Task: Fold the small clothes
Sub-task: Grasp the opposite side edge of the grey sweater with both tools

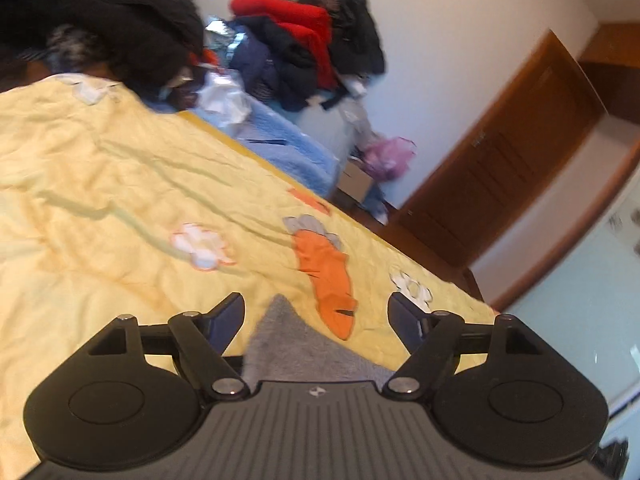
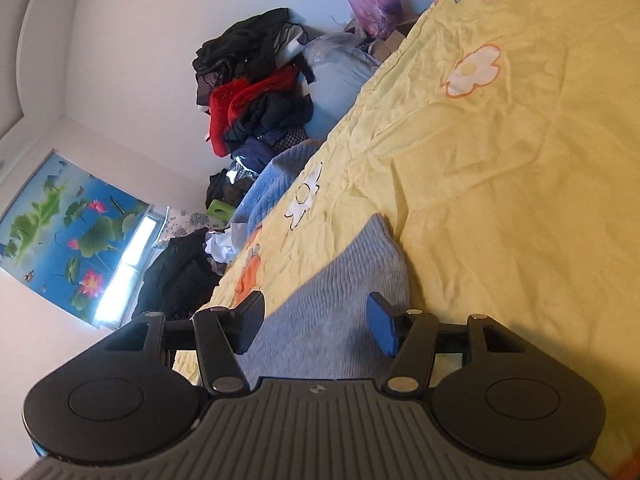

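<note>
A small grey knitted garment (image 2: 340,300) lies flat on the yellow bedspread (image 2: 500,160). In the left wrist view a pointed corner of the garment (image 1: 296,340) shows between the fingers. My left gripper (image 1: 316,320) is open, just above that corner, holding nothing. My right gripper (image 2: 316,320) is open over the other part of the grey garment, its blue pads (image 2: 382,332) apart, holding nothing.
The bedspread (image 1: 120,180) has flower and carrot patches. A pile of dark and red clothes (image 1: 304,36) stands beyond the bed by the wall, also in the right wrist view (image 2: 256,96). A blue quilt (image 1: 288,148), a purple bag (image 1: 388,156) and a wooden door (image 1: 500,168) are nearby.
</note>
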